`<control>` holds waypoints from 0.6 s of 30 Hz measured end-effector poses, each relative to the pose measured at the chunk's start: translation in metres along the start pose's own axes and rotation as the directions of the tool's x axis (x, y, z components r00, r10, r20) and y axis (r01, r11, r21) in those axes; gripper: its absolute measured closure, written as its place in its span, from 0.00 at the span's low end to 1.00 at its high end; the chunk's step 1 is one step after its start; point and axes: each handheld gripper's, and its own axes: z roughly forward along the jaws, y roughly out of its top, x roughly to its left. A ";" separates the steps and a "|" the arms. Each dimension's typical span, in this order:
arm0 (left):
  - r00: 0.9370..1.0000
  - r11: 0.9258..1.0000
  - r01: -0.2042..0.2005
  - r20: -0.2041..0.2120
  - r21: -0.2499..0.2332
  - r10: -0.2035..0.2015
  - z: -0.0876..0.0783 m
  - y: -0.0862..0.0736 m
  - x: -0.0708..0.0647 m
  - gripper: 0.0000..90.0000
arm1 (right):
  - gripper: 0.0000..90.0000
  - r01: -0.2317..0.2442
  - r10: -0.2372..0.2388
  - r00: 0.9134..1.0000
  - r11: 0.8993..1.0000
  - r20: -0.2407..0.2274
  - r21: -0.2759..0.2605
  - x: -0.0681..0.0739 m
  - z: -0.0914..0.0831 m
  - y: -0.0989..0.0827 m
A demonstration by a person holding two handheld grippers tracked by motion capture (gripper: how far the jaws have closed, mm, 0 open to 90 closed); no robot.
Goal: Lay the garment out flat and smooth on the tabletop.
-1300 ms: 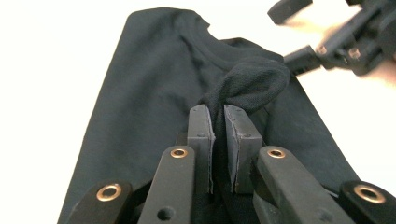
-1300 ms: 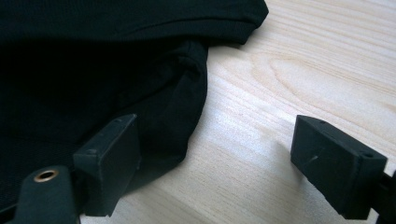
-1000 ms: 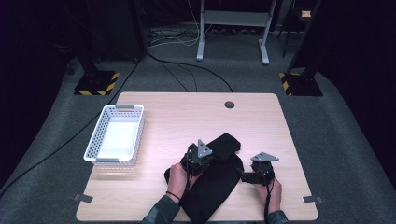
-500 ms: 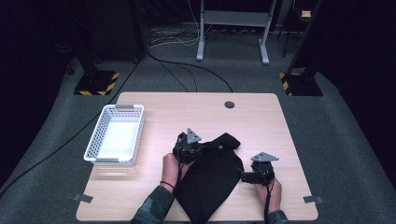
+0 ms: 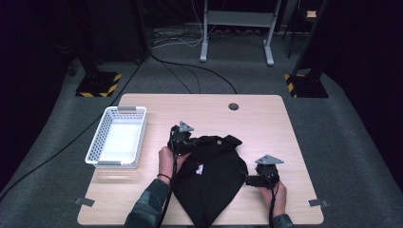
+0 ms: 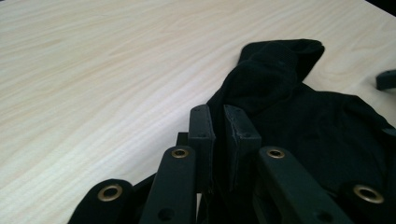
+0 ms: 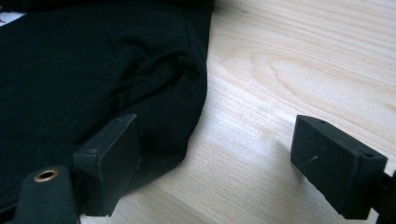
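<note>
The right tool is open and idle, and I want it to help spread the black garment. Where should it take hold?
Probably the rounded side edge of the black garment beside the right tool. Come in level from the bare table, one pad under the fold, one over. That edge bulges slightly off the wood; the left tool pinches the far corner.

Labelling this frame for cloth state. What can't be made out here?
- Black garment: near tip cut off by the high view's bottom edge.
- White tag on it: too small to read, high view.
- What kind of garment: dark folds merge.
- Left gripper: jaws shut on garment; cloth behind them hidden, left gripper view.
- Basket: near wall's mesh hides floor edge.
</note>
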 end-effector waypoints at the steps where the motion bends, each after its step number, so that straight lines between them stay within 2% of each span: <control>1: 1.000 1.000 0.001 -0.004 0.003 -0.001 0.001 0.000 0.002 0.91 | 0.17 0.000 0.000 1.000 1.000 0.000 0.000 0.000 0.000 0.000; 5: 0.999 0.999 0.037 -0.007 0.008 -0.037 0.003 0.001 0.014 0.91 | 0.17 0.000 0.000 1.000 1.000 0.000 0.000 0.000 0.000 0.000; 11: 0.997 0.998 0.057 -0.059 0.016 -0.056 0.008 0.001 0.032 0.91 | 0.17 0.000 0.000 1.000 1.000 0.000 0.000 0.000 0.000 0.000; 14: 0.994 0.995 0.101 -0.055 0.018 -0.100 0.011 0.000 0.043 0.91 | 0.17 0.000 0.000 1.000 1.000 0.000 0.000 0.000 0.000 0.000; 18: 0.992 0.995 0.102 -0.077 0.022 -0.100 0.013 0.002 0.049 0.91 | 0.17 0.000 0.000 1.000 1.000 0.000 0.000 0.000 0.000 0.000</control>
